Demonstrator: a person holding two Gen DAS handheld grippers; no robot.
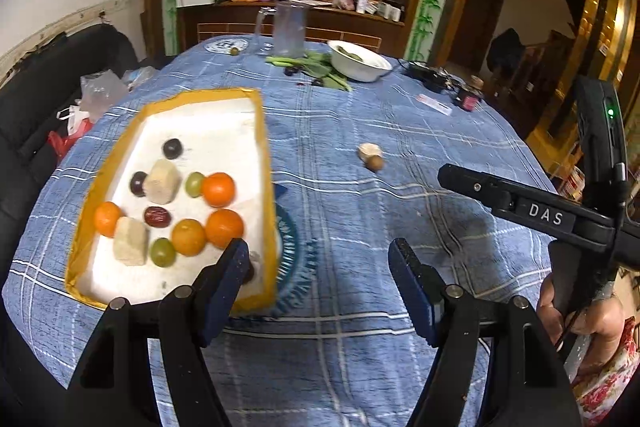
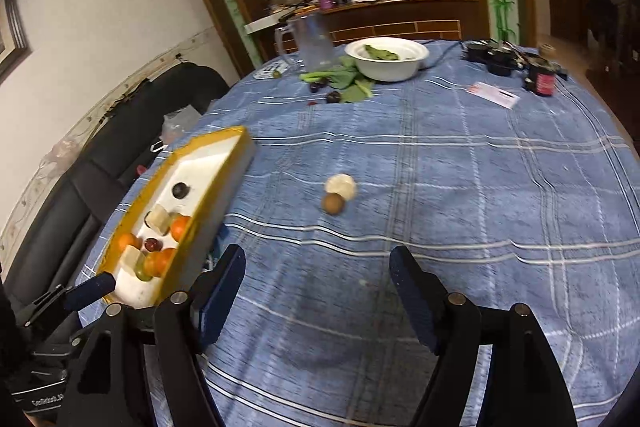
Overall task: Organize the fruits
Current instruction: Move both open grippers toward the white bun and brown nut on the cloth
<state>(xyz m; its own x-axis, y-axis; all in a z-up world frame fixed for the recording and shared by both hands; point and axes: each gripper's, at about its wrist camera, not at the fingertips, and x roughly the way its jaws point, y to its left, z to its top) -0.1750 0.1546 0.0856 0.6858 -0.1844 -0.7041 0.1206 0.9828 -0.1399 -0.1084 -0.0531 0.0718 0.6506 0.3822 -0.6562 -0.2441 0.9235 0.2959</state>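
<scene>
A white tray with a yellow rim (image 1: 256, 131) lies at the left of the blue checked tablecloth; it also shows in the right wrist view (image 2: 224, 143). It holds several oranges (image 1: 218, 189), green grapes (image 1: 163, 251), dark grapes (image 1: 172, 148), a red date (image 1: 157, 216) and pale blocks (image 1: 162, 181). A small brown fruit (image 2: 333, 203) lies beside a pale round piece (image 2: 341, 185) mid-table, apart from the tray. My left gripper (image 1: 320, 259) is open and empty beside the tray's near right corner. My right gripper (image 2: 318, 263) is open and empty, short of the brown fruit.
At the far side stand a white bowl (image 2: 386, 58) with greens, leafy greens with dark grapes (image 2: 333, 96), a clear jug (image 2: 314, 41), a card (image 2: 494, 93) and a dark jar (image 2: 541, 81). A black sofa (image 2: 132, 131) with bags is left of the table.
</scene>
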